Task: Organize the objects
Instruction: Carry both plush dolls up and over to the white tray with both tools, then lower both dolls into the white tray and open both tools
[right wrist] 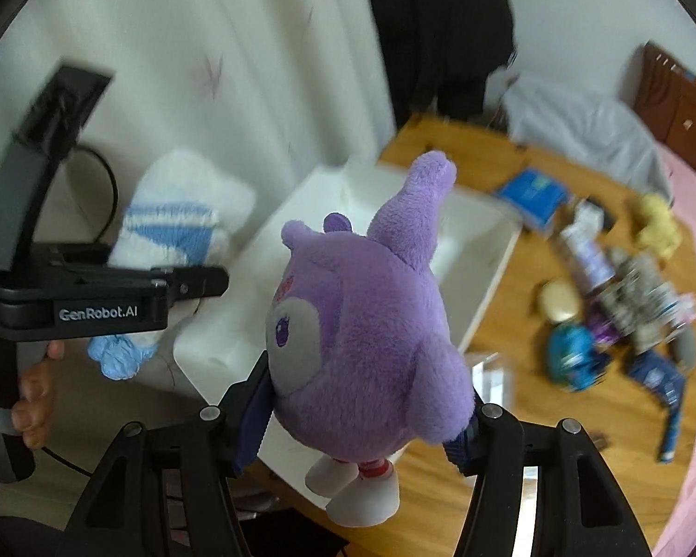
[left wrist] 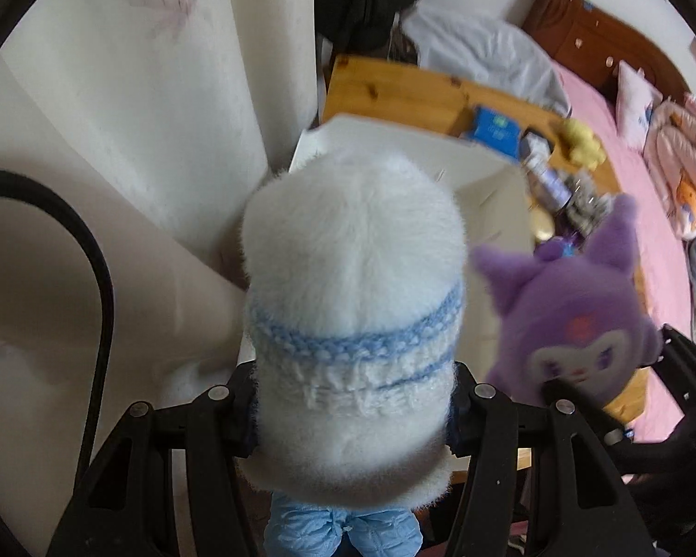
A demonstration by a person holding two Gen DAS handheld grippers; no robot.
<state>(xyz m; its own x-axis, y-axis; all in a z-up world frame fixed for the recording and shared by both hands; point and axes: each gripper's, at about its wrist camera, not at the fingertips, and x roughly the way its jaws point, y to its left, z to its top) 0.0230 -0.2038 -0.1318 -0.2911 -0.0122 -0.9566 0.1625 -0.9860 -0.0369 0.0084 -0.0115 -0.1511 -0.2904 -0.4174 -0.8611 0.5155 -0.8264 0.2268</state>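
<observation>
A white fluffy plush toy (left wrist: 352, 255) with a blue knitted band fills the left wrist view. My left gripper (left wrist: 352, 413) is shut on its lower body, holding it in the air beside the white tray (left wrist: 394, 139). To its right hangs a purple plush toy (left wrist: 575, 306), held by my right gripper (left wrist: 612, 371). In the right wrist view, the purple plush toy (right wrist: 362, 315) sits upright between the fingers of my right gripper (right wrist: 362, 431), above the near edge of the white tray (right wrist: 492, 278). The left gripper (right wrist: 195, 285) and white plush toy (right wrist: 181, 213) are at the left.
The wooden table (right wrist: 510, 417) carries a blue box (right wrist: 531, 195), a yellow plush (right wrist: 656, 223), a blue round item (right wrist: 573, 357) and several bottles and packets. A pale curtain (left wrist: 116, 93) hangs left. A pink bed (left wrist: 649, 195) lies right. A hand (right wrist: 32, 390) grips the left handle.
</observation>
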